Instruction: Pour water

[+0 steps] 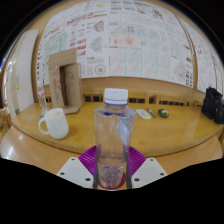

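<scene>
Bottle [113, 135] upright between the fingers, white cap on, clear body. Gripper [111, 172] clamped on its lower part, both pink pads [89, 157] pressing its sides. Mug [54, 123], white, ahead and left on the wooden table [170, 128]. Cardboard box [64, 80] beyond the mug. Small items beyond the bottle to the right, too small to tell. Papered wall [120, 40] behind.

At the bottom centre of the frame the gripper [111, 172] has both fingers pressed against the base of a clear plastic water bottle [113, 135] with a white cap, standing upright and filling the middle. To its left a white mug [54, 123] sits on the wooden table [170, 138]. A cardboard box [66, 80] stands upper left, before a wall of printed posters [120, 38].
</scene>
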`<state>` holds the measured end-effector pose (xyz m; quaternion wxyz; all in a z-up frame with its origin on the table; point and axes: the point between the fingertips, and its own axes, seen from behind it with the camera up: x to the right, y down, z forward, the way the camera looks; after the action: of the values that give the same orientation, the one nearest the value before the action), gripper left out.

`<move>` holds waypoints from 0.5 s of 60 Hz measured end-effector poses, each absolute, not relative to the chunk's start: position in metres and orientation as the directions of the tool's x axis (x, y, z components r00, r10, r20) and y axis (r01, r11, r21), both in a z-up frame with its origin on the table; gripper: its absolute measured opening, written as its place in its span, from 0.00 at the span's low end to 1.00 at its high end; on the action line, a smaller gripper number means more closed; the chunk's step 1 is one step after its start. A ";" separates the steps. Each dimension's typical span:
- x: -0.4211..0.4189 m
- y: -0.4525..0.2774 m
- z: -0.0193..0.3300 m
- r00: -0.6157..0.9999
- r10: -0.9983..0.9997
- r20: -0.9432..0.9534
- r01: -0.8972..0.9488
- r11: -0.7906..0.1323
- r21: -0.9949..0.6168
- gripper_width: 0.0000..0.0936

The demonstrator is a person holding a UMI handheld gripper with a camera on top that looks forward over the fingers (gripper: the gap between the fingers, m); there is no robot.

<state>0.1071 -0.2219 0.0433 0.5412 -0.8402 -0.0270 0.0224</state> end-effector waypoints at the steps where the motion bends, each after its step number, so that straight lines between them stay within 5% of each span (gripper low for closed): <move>1: 0.108 -0.224 0.036 0.998 0.070 -0.008 0.022 -0.421 -0.907 0.39; 12: 0.107 -0.231 0.037 0.997 0.068 0.019 0.042 -0.346 -0.937 0.45; 20: 0.107 -0.238 0.031 0.998 0.062 0.031 0.054 -0.415 -0.908 0.57; 22: 0.109 -0.245 0.024 0.998 0.049 0.025 0.045 -0.463 -0.885 0.63; 26: 0.107 -0.256 0.026 0.999 0.033 0.010 0.025 -0.490 -0.871 0.92; 30: 0.106 -0.275 0.031 0.999 0.021 0.034 0.040 -0.507 -0.861 0.88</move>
<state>0.1065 -0.2752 0.0313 0.4962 -0.8680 -0.0176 -0.0094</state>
